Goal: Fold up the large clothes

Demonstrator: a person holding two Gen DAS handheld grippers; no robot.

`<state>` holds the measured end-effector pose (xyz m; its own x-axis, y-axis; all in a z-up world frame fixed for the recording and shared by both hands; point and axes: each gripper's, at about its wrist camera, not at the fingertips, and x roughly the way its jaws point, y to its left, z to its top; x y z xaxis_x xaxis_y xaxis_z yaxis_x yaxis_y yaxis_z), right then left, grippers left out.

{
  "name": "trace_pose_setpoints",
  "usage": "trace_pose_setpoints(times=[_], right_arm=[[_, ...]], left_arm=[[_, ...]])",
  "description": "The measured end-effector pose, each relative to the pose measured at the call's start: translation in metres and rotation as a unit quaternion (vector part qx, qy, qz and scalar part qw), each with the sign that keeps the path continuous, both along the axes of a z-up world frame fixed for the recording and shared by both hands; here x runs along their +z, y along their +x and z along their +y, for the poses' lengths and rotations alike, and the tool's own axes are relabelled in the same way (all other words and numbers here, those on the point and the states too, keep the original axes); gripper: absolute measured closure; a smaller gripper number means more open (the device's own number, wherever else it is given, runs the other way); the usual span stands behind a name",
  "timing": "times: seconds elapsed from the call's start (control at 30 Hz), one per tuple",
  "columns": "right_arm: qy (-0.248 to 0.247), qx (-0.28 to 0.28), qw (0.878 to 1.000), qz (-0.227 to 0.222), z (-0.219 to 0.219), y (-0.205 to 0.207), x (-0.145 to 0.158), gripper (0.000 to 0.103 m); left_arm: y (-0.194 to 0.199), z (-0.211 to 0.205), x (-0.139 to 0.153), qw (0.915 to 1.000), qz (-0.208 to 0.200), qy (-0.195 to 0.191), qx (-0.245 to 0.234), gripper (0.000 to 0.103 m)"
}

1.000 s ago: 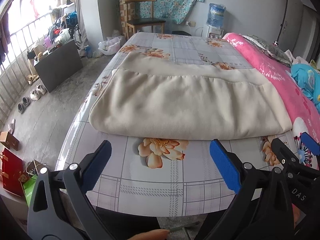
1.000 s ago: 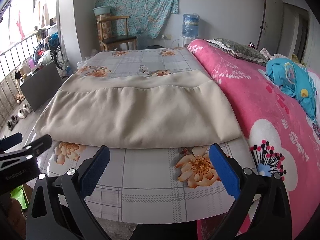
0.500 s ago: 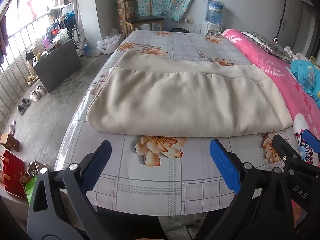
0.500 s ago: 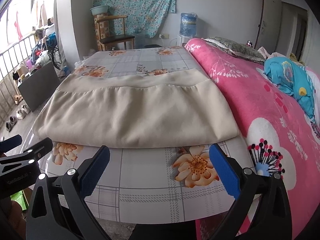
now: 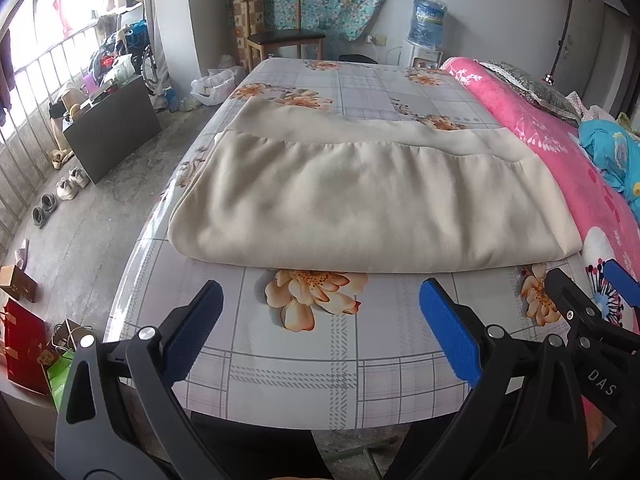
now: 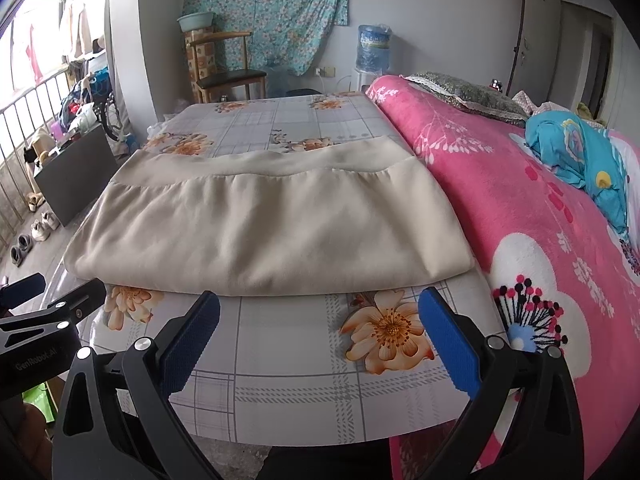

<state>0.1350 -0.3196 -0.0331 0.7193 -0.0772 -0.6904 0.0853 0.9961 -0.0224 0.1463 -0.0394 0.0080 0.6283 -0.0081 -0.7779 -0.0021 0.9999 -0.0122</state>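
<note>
**A:** So what's closest to the cameras?

**B:** Both tongs. The left tongs (image 5: 320,320) are spread wide with nothing in them, hanging over the near edge of the bed (image 5: 304,392). The right tongs (image 6: 320,320) are the same deal, wide and empty. They sit side by side (each one shows up at the edge of the other's view).

**A:** And the clothes?

**B:** Just past the blue pads (image 5: 448,336) there's a bare strip of the flower-print sheet (image 6: 288,360), then the beige garment (image 5: 360,216). It lies flat across the bed, folded over, rounded fold edge facing the tongs, and a lower layer sticks out along the far side. Neither tongs touches it.

**A:** Anything beside it?

**B:** A pink blanket (image 6: 520,216) runs along its right edge, with a blue bundle (image 6: 576,152) on top further back. Beyond the bed there's a wooden chair (image 5: 280,36), a water dispenser (image 5: 428,28) and a floral cloth (image 6: 272,4) on the wall.
</note>
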Motion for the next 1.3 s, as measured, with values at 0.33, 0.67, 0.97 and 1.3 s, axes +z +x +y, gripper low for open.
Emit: trace_pose_setpoints(times=[0.33, 0.67, 0.97, 1.3], right_arm=[[0.000, 0.000, 1.000, 0.001, -0.0002, -0.0006, 0.0024, 0.006], [-0.001, -0.001, 1.000, -0.001, 0.0002, 0.0000, 0.0044, 0.006], [-0.002, -0.001, 1.000, 0.000, 0.0003, 0.0000, 0.0048, 0.006], [-0.003, -0.001, 1.000, 0.000, 0.0006, 0.0000, 0.0047, 0.006]], left_arm=[[-0.0002, 0.0002, -0.0001, 1.0000, 0.001, -0.003, -0.001, 0.008], [-0.0004, 0.0007, -0.0004, 1.0000, 0.002, -0.004, -0.001, 0.008], [-0.0003, 0.0010, -0.0004, 1.0000, 0.002, -0.005, -0.001, 0.008], [-0.0007, 0.0010, -0.0003, 1.0000, 0.001, -0.005, -0.001, 0.008]])
